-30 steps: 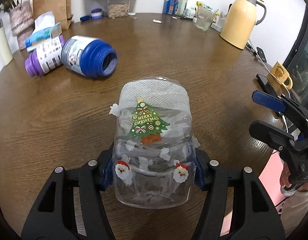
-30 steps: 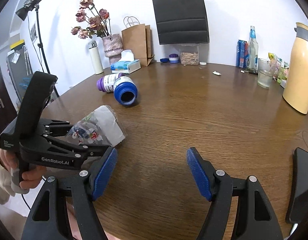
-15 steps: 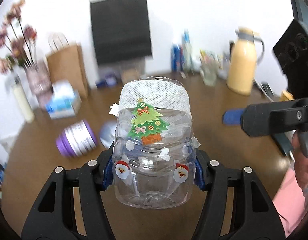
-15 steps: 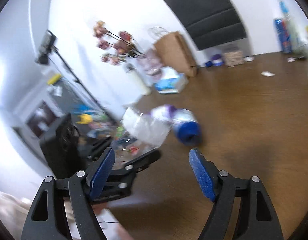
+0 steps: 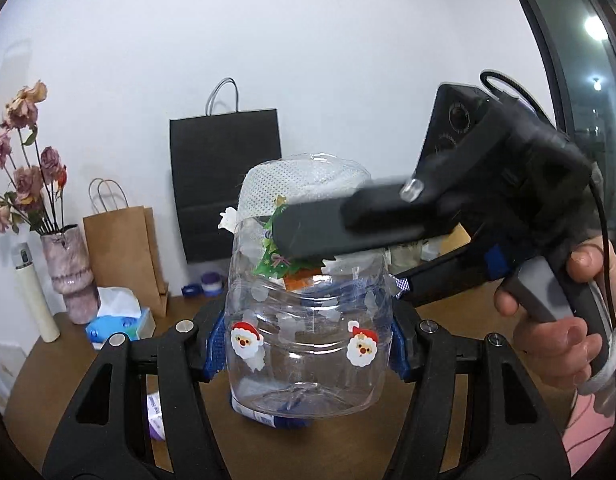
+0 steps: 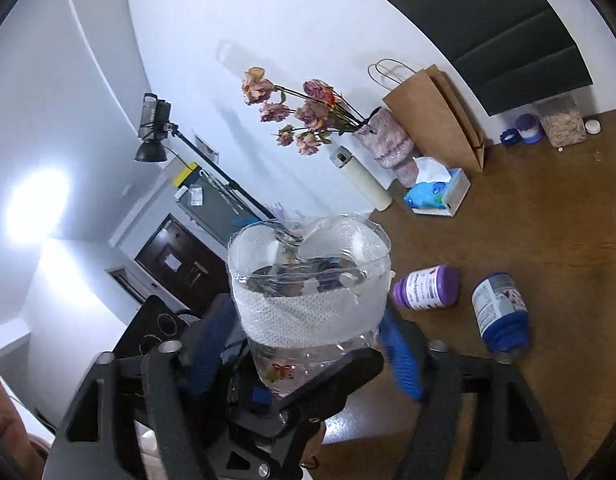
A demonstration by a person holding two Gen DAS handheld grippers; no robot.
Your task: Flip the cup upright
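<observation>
The counter (image 6: 547,216) lies well below, with a brown bag (image 6: 435,116), a vase (image 6: 387,140) of dry flowers, a tissue box (image 6: 437,196) and two bottles lying on their sides, one purple (image 6: 425,287) and one blue (image 6: 501,314).

The cup (image 5: 308,300) (clear plastic, with Christmas stickers and a white mesh band near its rim) is held in the air above the counter. The left gripper (image 5: 308,350) has its fingers (image 5: 214,344) closed on the lower part of the cup. The right gripper (image 6: 304,350) has its fingers (image 6: 401,360) around the upper part, near the mesh band. I cannot tell whether they already press on the wall or only stand beside it.

The risk here is the transfer. If the left fingers let go before the right ones hold firmly, the cup may drop. The plastic looks thin, so a strong squeeze may dent it, and smooth walls may slip while turning.
</observation>
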